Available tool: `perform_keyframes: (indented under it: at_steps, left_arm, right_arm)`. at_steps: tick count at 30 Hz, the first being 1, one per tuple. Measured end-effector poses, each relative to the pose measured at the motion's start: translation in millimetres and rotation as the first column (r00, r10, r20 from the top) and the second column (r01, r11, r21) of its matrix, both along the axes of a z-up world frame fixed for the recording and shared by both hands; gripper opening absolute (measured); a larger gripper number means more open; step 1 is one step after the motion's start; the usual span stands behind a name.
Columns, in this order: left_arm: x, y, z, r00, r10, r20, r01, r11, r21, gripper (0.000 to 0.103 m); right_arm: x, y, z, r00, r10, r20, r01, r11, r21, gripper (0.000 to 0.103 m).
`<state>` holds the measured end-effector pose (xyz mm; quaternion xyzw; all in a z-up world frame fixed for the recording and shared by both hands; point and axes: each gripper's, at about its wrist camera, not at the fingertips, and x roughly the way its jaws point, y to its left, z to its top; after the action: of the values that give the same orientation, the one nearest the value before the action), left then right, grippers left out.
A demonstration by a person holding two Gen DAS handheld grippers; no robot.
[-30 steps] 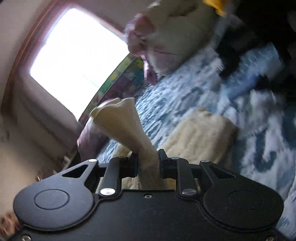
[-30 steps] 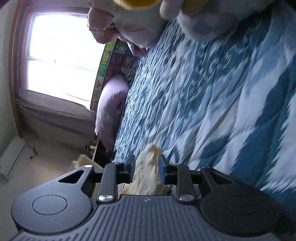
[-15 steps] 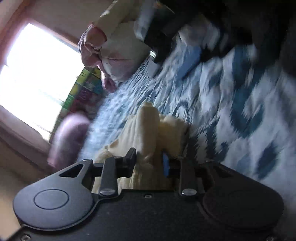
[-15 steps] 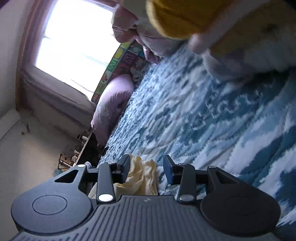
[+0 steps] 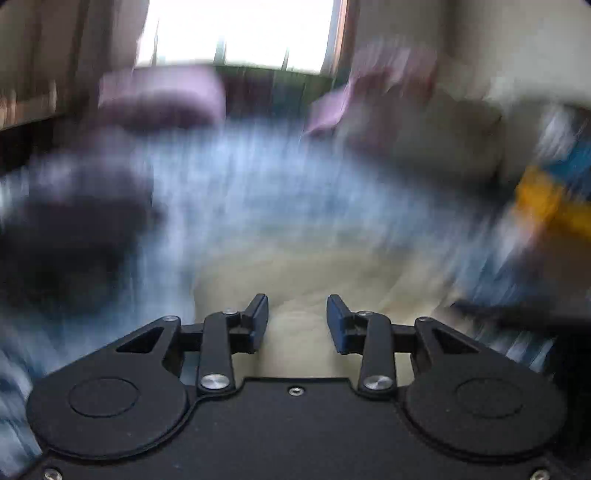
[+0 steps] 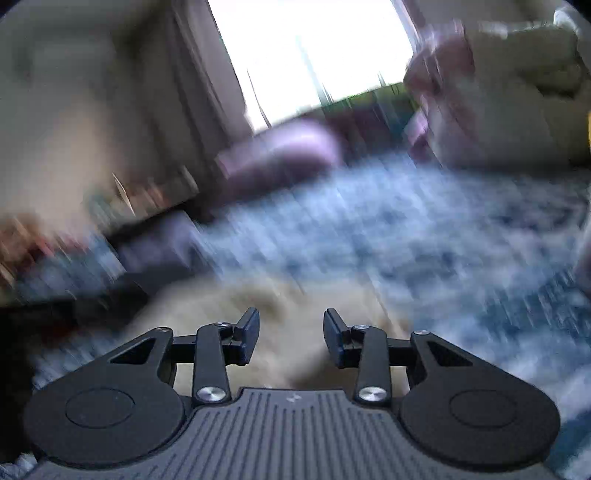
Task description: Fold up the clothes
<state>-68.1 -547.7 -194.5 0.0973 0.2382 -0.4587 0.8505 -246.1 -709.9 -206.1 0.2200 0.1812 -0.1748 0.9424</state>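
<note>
Both our left tongs [image 5: 297,317] and right tongs [image 6: 291,336] stand open and empty just above the cream garment [image 5: 317,273] on the bed [image 6: 424,236]; it looks soft, light and limp, best pinched at an edge or corner.

blurred: bedspread [image 5: 258,192] | cream garment [image 6: 288,314], perhaps folded | window [image 5: 240,33]

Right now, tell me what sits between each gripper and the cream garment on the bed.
Nothing visible does. The left gripper and right gripper both stand open with the cream garment directly behind the gap. Both views are heavily blurred, so small obstacles could be missed.
</note>
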Motion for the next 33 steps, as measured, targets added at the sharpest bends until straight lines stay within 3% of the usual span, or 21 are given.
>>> perform_keyframes:
  at_steps: [1, 3, 4, 7, 9, 10, 11, 13, 14, 16, 19, 20, 21, 24, 27, 30, 33]
  left_arm:
    - [3.0, -4.0, -19.4, 1.0, -0.002, -0.005, 0.002, 0.999, 0.047, 0.035]
    - [-4.9, -4.3, -7.3, 0.999, -0.02, 0.044, 0.019, 0.999, 0.036, 0.035]
    - [-5.2, -3.4, 3.3, 0.998, -0.027, 0.054, 0.026, 1.0, 0.016, 0.035]
    - [-3.7, 6.9, 25.3, 0.997, -0.007, 0.077, 0.011, 0.998, -0.054, 0.035]
    - [-2.4, 5.7, 18.4, 0.996, -0.007, 0.091, 0.011, 0.999, -0.044, 0.035]
    - [-2.4, -0.6, 8.1, 0.996, -0.022, 0.081, 0.022, 1.0, 0.004, 0.035]
    - [-2.0, -10.8, -3.8, 0.997, -0.037, 0.066, 0.032, 0.996, 0.083, 0.036]
    - [-6.5, -20.2, -8.4, 0.992, -0.05, 0.113, 0.035, 0.99, 0.135, 0.037]
    - [-8.8, -24.9, -10.6, 0.989, -0.058, 0.135, 0.036, 0.986, 0.162, 0.037]
    - [-8.1, -26.6, -4.2, 0.991, -0.055, 0.119, 0.035, 0.986, 0.162, 0.037]
    - [6.8, -3.5, 2.3, 0.999, -0.021, 0.039, 0.019, 0.998, 0.064, 0.039]
    - [11.3, 9.0, 4.0, 1.0, 0.015, -0.026, -0.015, 1.0, 0.02, 0.044]
    - [15.9, 21.5, 5.6, 0.995, 0.049, -0.092, -0.051, 0.998, -0.023, 0.061]
    - [29.5, 59.1, 10.4, 0.947, 0.129, -0.296, -0.174, 0.976, -0.133, 0.067]
    - [35.3, 63.3, -2.7, 0.894, 0.101, -0.436, -0.189, 0.968, -0.164, 0.067]
    - [41.1, 67.4, -15.8, 0.822, 0.066, -0.565, -0.209, 0.959, -0.192, 0.067]
    - [46.9, 71.6, -28.9, 0.732, 0.024, -0.68, -0.232, 0.948, -0.217, 0.064]
  right_arm:
    - [6.3, -3.6, -10.5, 0.996, -0.023, -0.084, 0.025, 0.999, 0.026, 0.035]
    - [-1.7, -15.1, -10.7, 0.997, -0.051, -0.052, 0.055, 0.995, 0.083, 0.024]
    - [-5.6, -20.2, -10.4, 0.997, -0.066, -0.037, 0.069, 0.992, 0.107, 0.023]
    - [-15.7, -8.3, 8.7, 0.994, -0.098, 0.05, 0.098, 0.995, -0.009, 0.027]
    - [-15.4, -2.7, 15.0, 0.993, -0.07, 0.091, 0.073, 0.997, -0.024, 0.032]
    - [-13.3, 0.8, 13.6, 0.994, -0.052, 0.093, 0.055, 0.998, -0.033, 0.034]
    - [-4.0, 2.9, 7.2, 0.999, -0.046, 0.027, 0.047, 0.998, -0.044, 0.036]
    - [14.1, 6.9, -5.7, 0.994, -0.035, -0.102, 0.028, 0.998, -0.064, 0.039]
    - [15.2, 3.7, -12.0, 0.992, -0.042, -0.118, 0.037, 0.998, -0.045, 0.038]
    - [13.8, -3.1, -8.5, 0.991, -0.059, -0.12, 0.057, 0.998, -0.02, 0.036]
    - [7.9, 1.8, -3.9, 0.992, -0.061, -0.114, 0.057, 0.998, -0.04, 0.036]
    - [2.9, 2.5, -0.9, 0.993, -0.068, -0.097, 0.065, 0.997, -0.03, 0.037]
    - [-4.7, 1.4, 4.5, 0.993, -0.099, -0.067, 0.099, 0.995, -0.015, 0.044]
    - [-22.1, -11.2, 10.1, 0.978, -0.21, -0.013, 0.21, 0.976, 0.051, 0.081]
    - [-30.2, -36.9, -6.3, 0.971, -0.237, 0.026, 0.222, 0.939, 0.263, 0.081]
    - [-26.1, -55.2, -32.1, 0.969, -0.244, 0.036, 0.205, 0.877, 0.434, 0.08]
    - [-15.7, -53.6, -41.9, 0.973, -0.22, 0.063, 0.17, 0.878, 0.448, 0.078]
